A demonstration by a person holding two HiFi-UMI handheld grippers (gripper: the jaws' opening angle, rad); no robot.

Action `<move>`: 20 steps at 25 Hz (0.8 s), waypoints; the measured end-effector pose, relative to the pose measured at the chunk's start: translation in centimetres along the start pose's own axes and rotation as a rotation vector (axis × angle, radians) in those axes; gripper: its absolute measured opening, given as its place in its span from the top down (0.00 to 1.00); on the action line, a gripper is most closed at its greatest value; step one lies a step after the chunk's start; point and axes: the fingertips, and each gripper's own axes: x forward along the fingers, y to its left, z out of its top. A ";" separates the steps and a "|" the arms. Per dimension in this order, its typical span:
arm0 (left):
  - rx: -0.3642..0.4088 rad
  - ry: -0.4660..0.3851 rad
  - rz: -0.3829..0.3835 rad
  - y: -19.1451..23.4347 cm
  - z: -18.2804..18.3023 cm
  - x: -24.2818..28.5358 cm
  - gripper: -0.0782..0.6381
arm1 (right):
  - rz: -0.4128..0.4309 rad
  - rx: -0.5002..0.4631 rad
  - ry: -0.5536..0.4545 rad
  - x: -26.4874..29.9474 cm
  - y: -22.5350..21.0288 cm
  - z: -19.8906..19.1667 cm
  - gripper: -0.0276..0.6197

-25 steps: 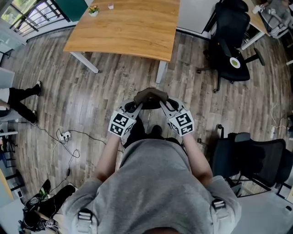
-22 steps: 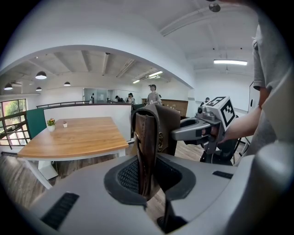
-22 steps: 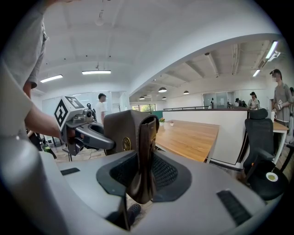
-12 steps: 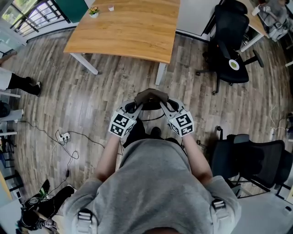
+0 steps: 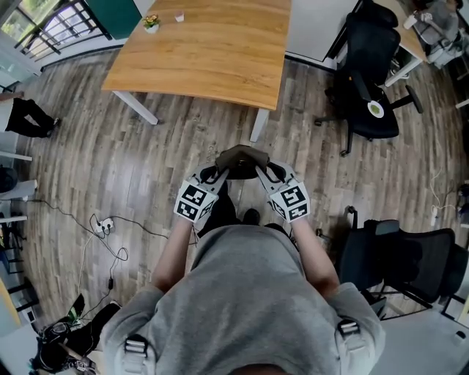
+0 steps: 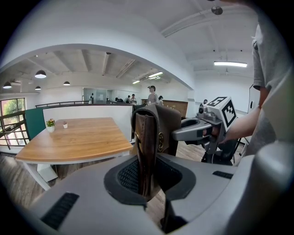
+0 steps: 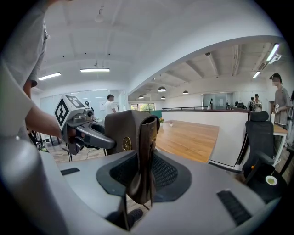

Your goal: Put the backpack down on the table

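Observation:
A brown leather backpack (image 5: pixel 240 158) hangs in the air in front of me, over the wooden floor and short of the wooden table (image 5: pixel 205 51). My left gripper (image 5: pixel 220 171) is shut on its left edge, a folded leather strip (image 6: pixel 146 151) standing upright between the pads. My right gripper (image 5: pixel 261 169) is shut on the opposite edge (image 7: pixel 146 151). Each gripper view shows the other gripper across the bag: the right gripper (image 6: pixel 202 131) and the left gripper (image 7: pixel 87 131). The bag's lower part is hidden behind the grippers.
The table (image 6: pixel 78 140) carries a small potted plant (image 5: pixel 150 21) and a little cup at its far end. Black office chairs stand at right (image 5: pixel 370 73) and near right (image 5: pixel 399 256). A power strip with cables (image 5: pixel 102 218) lies on the floor at left. A person's legs (image 5: pixel 29 117) show at the left edge.
Both grippers and the backpack have edged forward toward the table, still gripped the same way. The person at the left edge has walked on.

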 end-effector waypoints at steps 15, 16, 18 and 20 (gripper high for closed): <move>0.043 -0.007 -0.047 8.8 3.9 2.3 0.80 | -0.070 0.016 -0.030 7.4 -3.3 4.5 0.81; 0.046 -0.008 -0.050 9.3 4.1 2.4 0.80 | -0.075 0.016 -0.032 7.9 -3.5 4.8 0.82; 0.049 -0.009 -0.056 10.5 4.4 2.7 0.80 | -0.081 0.012 -0.031 8.9 -3.9 5.3 0.82; 0.049 -0.011 -0.060 11.5 4.6 2.8 0.80 | -0.083 0.008 -0.029 10.0 -4.1 5.7 0.82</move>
